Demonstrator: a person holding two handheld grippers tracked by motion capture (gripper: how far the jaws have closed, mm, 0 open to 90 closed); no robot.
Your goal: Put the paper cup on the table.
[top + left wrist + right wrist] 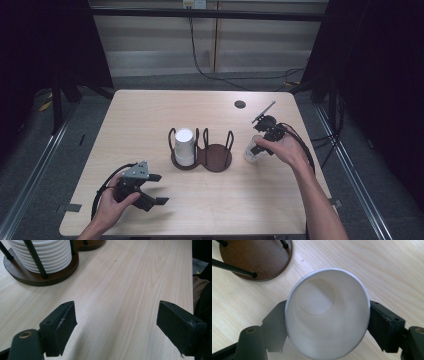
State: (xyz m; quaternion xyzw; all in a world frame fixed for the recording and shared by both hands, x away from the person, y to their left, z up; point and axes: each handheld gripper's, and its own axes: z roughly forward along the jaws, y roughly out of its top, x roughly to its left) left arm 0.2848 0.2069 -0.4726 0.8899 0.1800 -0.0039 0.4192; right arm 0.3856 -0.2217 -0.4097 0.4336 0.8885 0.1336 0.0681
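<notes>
A: Right gripper [328, 322]?
B: Palm-down hand, jaws clamping the cup [327, 315] between them; rack [257, 258] just beyond.
A: Left gripper [116, 322]?
B: Low over table [130, 277], jaws wide, nothing between.

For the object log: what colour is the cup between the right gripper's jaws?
White, clearest in the right gripper view: cup.

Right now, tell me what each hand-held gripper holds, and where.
Right hand-held gripper clamps the white paper cup across its sides, just below the rim. Left hand-held gripper holds nothing.

Two cups [327, 315], one holder [216, 159]
</notes>
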